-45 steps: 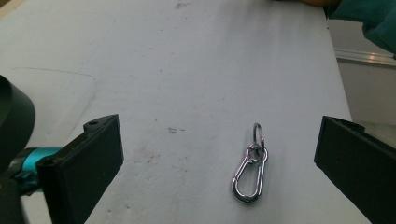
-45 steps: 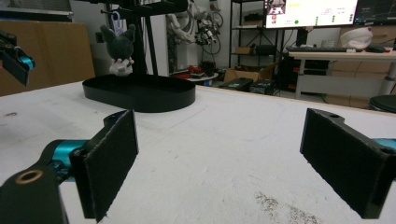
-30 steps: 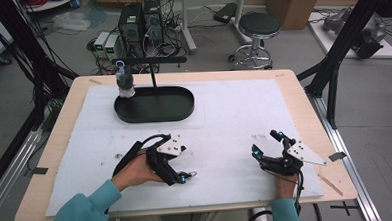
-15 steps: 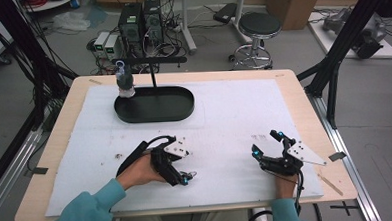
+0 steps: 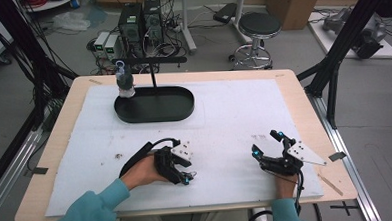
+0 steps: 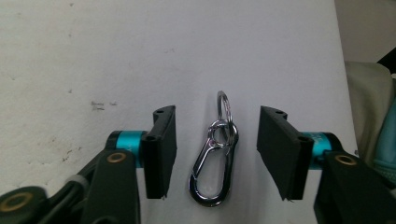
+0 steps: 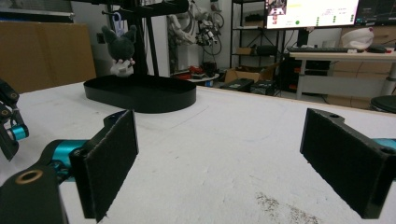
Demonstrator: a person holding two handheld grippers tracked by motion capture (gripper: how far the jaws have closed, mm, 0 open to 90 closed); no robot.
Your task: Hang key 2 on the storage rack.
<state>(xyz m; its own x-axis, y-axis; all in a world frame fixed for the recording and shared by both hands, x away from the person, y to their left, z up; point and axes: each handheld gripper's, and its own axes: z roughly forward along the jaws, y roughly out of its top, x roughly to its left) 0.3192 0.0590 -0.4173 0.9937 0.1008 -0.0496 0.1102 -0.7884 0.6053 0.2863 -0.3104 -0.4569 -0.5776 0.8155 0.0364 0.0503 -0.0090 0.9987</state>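
Carabiner (image 6: 212, 165) and its small key ring (image 6: 223, 109) lie flat on the white mat (image 5: 224, 124) near the table's front edge, left of the middle, right between the two black pads of the left tool (image 6: 212, 158). The jaws have just been closing in on the clip, yet bare mat shows on both sides of it — neither pad touches the metal. The ring is linked through the narrow end of the carabiner and points away from the tool, while the wider, rounded end lies closest to the tool's body. In the high view the left tool (image 5: 187, 178) points down at the mat, held in the person's left hand (image 5: 141, 170), a teal sleeve (image 5: 91, 210) coming in over the front edge.

The right tool (image 5: 267, 142) rests toward the front right corner of the table, well apart from the clip, its jaws spread wide with nothing between them (its own view looks along the mat between two parted pads (image 7: 109, 161)).

At the back left of the mat stands a black oval tray (image 5: 154, 106) with a thin black stand (image 5: 152, 67) rising from it — a small dark plush toy (image 5: 125, 83) hangs from the stand's crossbar, over the tray's left end.
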